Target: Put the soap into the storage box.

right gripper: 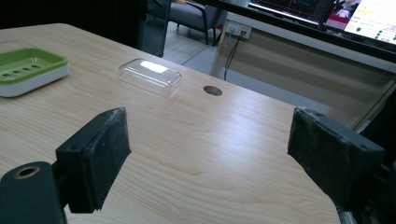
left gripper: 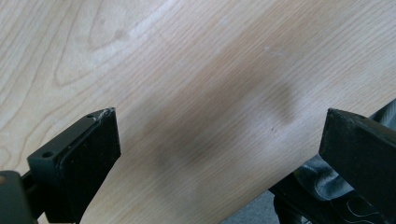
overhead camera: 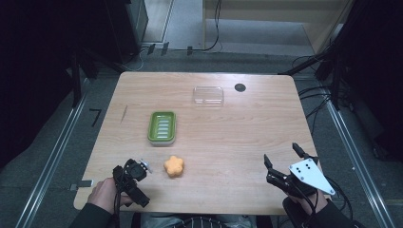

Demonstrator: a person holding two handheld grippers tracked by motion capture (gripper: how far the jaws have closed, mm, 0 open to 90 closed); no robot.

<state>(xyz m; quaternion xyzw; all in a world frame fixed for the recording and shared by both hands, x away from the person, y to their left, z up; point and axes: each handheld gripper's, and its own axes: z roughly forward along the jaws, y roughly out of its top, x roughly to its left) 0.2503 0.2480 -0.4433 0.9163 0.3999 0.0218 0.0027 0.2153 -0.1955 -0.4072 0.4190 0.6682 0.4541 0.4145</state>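
A green soap dish point(overhead camera: 161, 127) point(right gripper: 28, 67) lies left of the table's middle. An orange flower-shaped soap point(overhead camera: 174, 166) sits just in front of it. A clear plastic lid point(overhead camera: 208, 95) point(right gripper: 150, 75) rests near the far edge. My left gripper point(overhead camera: 130, 184) point(left gripper: 219, 121) is at the front left, tipped down over bare wood left of the soap, jaws open and empty. My right gripper point(overhead camera: 282, 153) point(right gripper: 210, 116) hovers at the front right, aimed across the table toward the lid, open with nothing between its pads.
The wooden table point(overhead camera: 228, 137) has a dark round cable hole point(overhead camera: 240, 87) point(right gripper: 212, 90) at the back right. Its front edge lies right under my left gripper. Floor rails and cables run along both sides of the table.
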